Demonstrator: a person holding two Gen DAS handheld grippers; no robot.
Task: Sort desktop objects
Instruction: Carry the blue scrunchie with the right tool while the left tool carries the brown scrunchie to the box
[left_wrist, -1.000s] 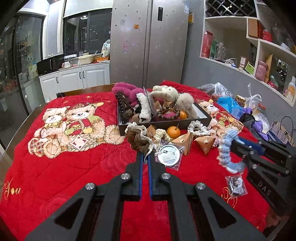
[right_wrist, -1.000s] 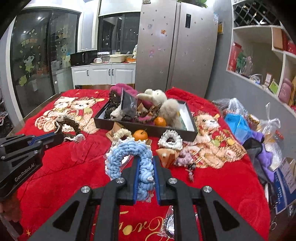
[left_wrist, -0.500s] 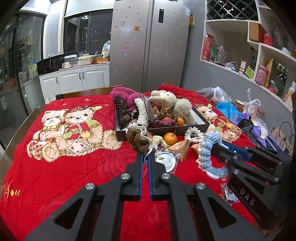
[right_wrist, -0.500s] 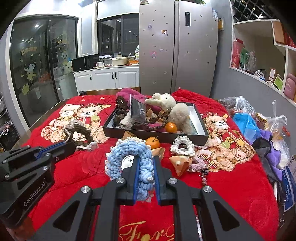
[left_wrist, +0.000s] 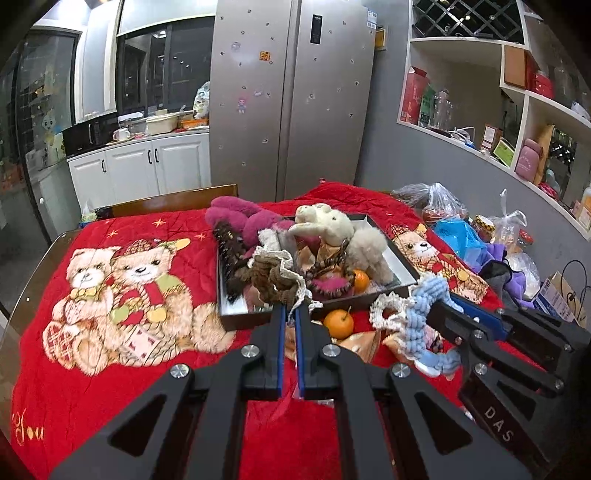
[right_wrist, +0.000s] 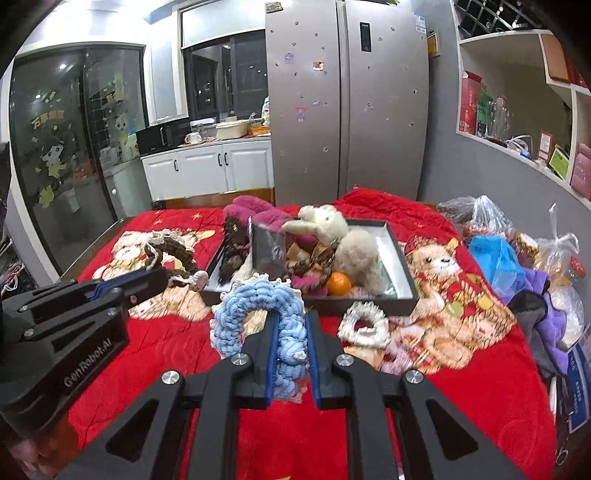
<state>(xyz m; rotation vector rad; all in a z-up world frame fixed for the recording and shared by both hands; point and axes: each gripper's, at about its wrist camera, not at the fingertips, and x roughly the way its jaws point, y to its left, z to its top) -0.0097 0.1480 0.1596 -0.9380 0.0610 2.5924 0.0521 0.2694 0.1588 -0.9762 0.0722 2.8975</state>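
Note:
My left gripper (left_wrist: 290, 314) is shut on a brown crocheted scrunchie (left_wrist: 275, 275) with a cream edge and holds it above the front left rim of the dark tray (left_wrist: 400, 260). It also shows in the right wrist view (right_wrist: 170, 251). My right gripper (right_wrist: 291, 325) is shut on a light blue crocheted scrunchie (right_wrist: 258, 306) and holds it above the red blanket, in front of the tray (right_wrist: 404, 273). The blue scrunchie also shows in the left wrist view (left_wrist: 424, 314). The tray holds plush toys, hair ties and an orange (right_wrist: 339, 283).
A white scrunchie (right_wrist: 364, 325), an orange (left_wrist: 338, 323) and triangular packets (left_wrist: 360, 343) lie on the blanket in front of the tray. Plastic bags and clothes (right_wrist: 517, 266) crowd the right side. The bear-print blanket (left_wrist: 122, 295) covers the left.
Both grippers have moved forward toward the tray with their scrunchies. The left one has risen and now holds the brown scrunchie over the tray's front left rim.

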